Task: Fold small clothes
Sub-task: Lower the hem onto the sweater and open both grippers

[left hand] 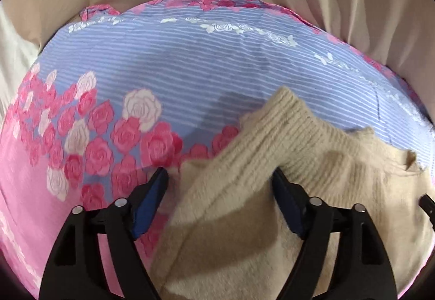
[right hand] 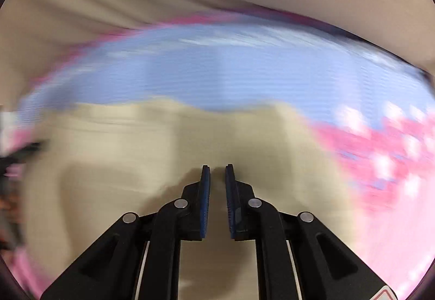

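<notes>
cream knit garment [left hand: 272, 164] on the rose bedspread [left hand: 163, 69]
left gripper [left hand: 220, 177] spread wide astride its ribbed edge; right gripper [right hand: 217, 172] closed, nothing pinched.

right tongs [right hand: 217, 168] closed | over cream knit [right hand: 136, 142] | floral sheet [right hand: 231, 71] blurred

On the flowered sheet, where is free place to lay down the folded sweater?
Free: the blue striped band of the sheet, between the white rose border at the far edge and the sweater's ribbed cuff; also the pink rose patch on the left, beside the left gripper. Crowded: the near right, which the sweater covers.
</notes>
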The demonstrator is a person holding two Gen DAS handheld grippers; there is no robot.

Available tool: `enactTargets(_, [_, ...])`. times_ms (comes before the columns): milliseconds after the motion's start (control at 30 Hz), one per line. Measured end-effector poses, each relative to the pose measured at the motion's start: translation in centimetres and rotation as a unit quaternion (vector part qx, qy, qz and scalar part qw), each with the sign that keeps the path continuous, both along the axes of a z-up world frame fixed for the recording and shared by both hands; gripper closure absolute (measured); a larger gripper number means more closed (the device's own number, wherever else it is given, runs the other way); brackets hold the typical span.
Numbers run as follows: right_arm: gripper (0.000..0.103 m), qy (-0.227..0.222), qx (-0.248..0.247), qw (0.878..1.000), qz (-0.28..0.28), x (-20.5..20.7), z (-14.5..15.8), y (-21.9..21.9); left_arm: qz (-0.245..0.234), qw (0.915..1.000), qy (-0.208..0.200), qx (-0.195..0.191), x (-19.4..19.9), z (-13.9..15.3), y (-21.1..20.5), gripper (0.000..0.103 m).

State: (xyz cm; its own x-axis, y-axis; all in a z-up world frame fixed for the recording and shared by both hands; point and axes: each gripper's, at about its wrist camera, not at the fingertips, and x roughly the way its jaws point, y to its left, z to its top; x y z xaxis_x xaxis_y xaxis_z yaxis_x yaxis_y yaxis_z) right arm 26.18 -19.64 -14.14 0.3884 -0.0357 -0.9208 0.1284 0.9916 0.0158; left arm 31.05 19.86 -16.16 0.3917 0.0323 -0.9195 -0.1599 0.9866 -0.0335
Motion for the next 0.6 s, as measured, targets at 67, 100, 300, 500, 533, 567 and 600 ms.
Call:
enactTargets(67, [0.103, -0.018, 0.073, 0.997, -0.02, -0.3, -0.4, -3.0, 0.008, 1.0, 0.001, -0.005, 0.1, -0.1, 0.4, 0.023])
enactTargets(100, [0.103, -0.011, 0.105, 0.993, -0.043, -0.3, 0.0, -4.0, 0.015, 0.9998, 0.003, -0.01, 0.1, 0.0, 0.5, 0.023])
enactTargets(300, [0.092, -0.004, 0.028, 1.0, -0.008, -1.9, 0.6, -3.3, 0.042, 0.9961, -0.027, -0.072, -3.2, 3.0, 1.7, 0.027])
enactTargets(500, [0.058, -0.058, 0.048, 0.997, -0.03, -8.2, 5.6, -4.9, 0.072, 0.9819, -0.038, -0.171, -9.1, 5.0, 5.3, 0.017])
enactTargets(533, [0.05, -0.061, 0.054, 0.996, -0.04, -9.9, 6.0, -5.1, 0.081, 0.9752, -0.041, -0.202, -10.9, 5.1, 6.3, 0.017])
enactTargets(567, [0.049, -0.059, 0.061, 0.995, -0.045, -11.1, 6.1, -5.2, 0.088, 0.9701, -0.038, -0.223, -12.4, 4.9, 7.0, 0.016])
enactTargets(600, [0.048, -0.055, 0.075, 0.995, -0.047, -12.8, 6.0, -5.4, 0.099, 0.9647, -0.028, -0.243, -14.3, 4.5, 7.7, 0.016])
